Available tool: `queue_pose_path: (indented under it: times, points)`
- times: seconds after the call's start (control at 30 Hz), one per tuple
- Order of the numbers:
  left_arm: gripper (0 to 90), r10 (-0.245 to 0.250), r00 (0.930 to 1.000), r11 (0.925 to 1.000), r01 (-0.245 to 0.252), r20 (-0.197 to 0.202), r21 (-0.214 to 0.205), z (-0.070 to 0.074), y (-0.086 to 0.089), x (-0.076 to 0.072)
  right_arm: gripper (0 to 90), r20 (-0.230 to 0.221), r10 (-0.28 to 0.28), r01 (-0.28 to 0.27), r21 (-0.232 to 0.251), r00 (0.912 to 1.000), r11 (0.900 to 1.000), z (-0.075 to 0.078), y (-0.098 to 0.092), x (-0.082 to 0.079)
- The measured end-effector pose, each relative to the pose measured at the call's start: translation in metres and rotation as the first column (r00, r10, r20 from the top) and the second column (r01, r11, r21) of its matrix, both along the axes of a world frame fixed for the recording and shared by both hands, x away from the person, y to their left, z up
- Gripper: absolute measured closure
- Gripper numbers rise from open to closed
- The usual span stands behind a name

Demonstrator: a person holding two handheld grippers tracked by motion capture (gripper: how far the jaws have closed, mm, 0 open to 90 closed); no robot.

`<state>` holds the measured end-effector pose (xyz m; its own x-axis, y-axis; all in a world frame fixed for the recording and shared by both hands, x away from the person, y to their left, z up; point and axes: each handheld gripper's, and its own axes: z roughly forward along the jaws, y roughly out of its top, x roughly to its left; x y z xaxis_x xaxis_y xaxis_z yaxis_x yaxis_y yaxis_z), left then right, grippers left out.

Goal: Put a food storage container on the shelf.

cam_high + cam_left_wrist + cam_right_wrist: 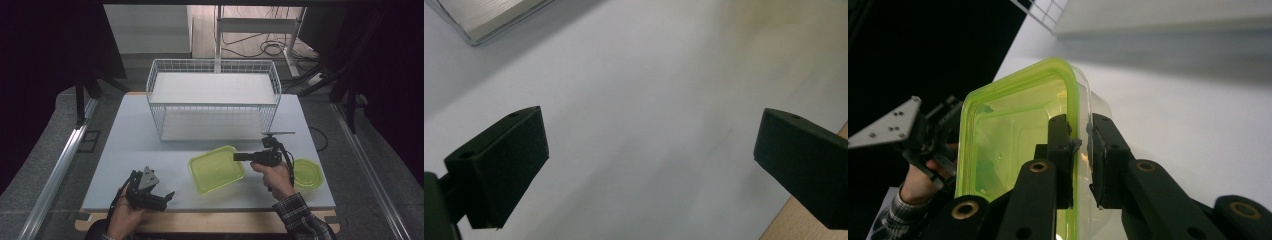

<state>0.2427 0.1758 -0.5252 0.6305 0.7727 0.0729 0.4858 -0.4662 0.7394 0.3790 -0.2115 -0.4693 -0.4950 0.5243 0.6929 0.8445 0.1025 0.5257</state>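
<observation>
A clear yellow-green plastic container (215, 169) sits tilted at the middle front of the white table (125, 150). My right gripper (239, 157) is shut on its right wall. In the right gripper view the two jaws pinch the container's rim (1075, 100), one pad inside and one outside, at the right gripper (1080, 135). The matching green lid (306, 172) lies flat on the table to the right of that hand. My left gripper (167, 197) rests near the front left edge, open; its jaws stand wide apart over bare table, at the left gripper (649, 145).
A white wire basket (212, 100) stands at the back middle of the table. The wooden table edge (809, 225) runs along the front. A metal rail (60, 165) lines the left side of the floor.
</observation>
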Motion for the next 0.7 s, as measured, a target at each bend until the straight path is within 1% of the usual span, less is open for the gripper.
queue_pose_path:
  times: [0.03, 0.23, 0.33, 0.4, 0.53, 0.7]
  points:
    - [0.6, 0.0, 1.0, 1.0, 0.0, 0.0, 0.0, 0.0, 0.0, 0.0, 80.1, 0.01, -0.004, 0.004, 0.003, 0.9999, 1.0, 0.002, -0.001, 0.001]
    - [0.5, -0.005, 1.0, 0.9999, 0.005, 0.001, 0.01, -0.001, -0.001, 0.0, 80.1, 0.029, -0.022, 0.021, 0.036, 0.9994, 0.9991, 0.017, -0.002, 0.005]
    - [0.4, -0.005, 1.0, 0.9999, 0.005, 0.001, 0.01, -0.001, -0.001, 0.0, 80.1, 0.034, -0.027, 0.025, 0.067, 0.999, 0.9975, 0.025, -0.002, 0.007]
    - [0.4, -0.005, 1.0, 0.9999, 0.005, 0.001, 0.011, -0.001, -0.001, 0.0, 80.1, 0.039, -0.03, 0.027, 0.075, 0.9988, 0.9968, 0.029, -0.003, 0.008]
    - [0.4, -0.007, 1.0, 0.9998, 0.007, 0.001, 0.017, -0.001, -0.001, 0.0, 80.1, 0.057, -0.037, 0.033, 0.075, 0.9977, 0.9966, 0.043, -0.001, 0.011]
    - [0.2, -0.009, 1.0, 0.9998, 0.009, 0.001, 0.02, -0.001, -0.002, 0.0, 80.2, 0.066, -0.044, 0.038, 0.089, 0.9968, 0.9953, 0.059, 0.002, 0.016]
